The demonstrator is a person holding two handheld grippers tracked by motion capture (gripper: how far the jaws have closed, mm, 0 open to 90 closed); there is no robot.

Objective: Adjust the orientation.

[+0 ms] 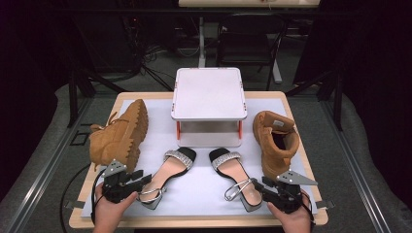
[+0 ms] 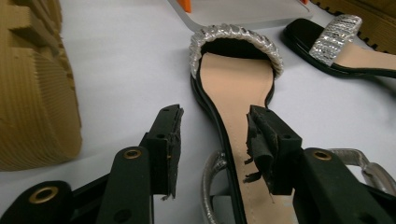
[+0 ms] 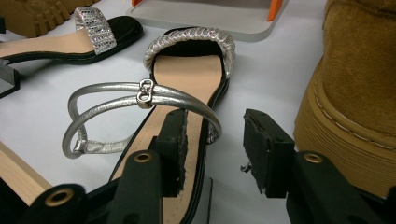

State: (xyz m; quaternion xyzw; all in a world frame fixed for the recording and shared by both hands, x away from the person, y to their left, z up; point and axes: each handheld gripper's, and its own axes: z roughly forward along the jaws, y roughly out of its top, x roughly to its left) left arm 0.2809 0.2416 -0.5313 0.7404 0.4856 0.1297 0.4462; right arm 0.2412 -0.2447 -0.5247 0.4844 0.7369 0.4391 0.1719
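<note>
I had both grippers' jaws apart at the heel ends of the two sandals: left gripper (image 1: 127, 183) over the left sandal (image 1: 170, 171), right gripper (image 1: 274, 190) by the right sandal (image 1: 235, 172). I judged each heel needed centring before closing.

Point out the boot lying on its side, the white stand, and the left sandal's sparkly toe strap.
Boot lying on its side (image 1: 121, 133), high view, on its suede upper.
White stand (image 1: 208, 92), high view, on its top surface.
Left sandal's sparkly toe strap (image 2: 238, 35), left gripper view, on the strap's crest.
</note>
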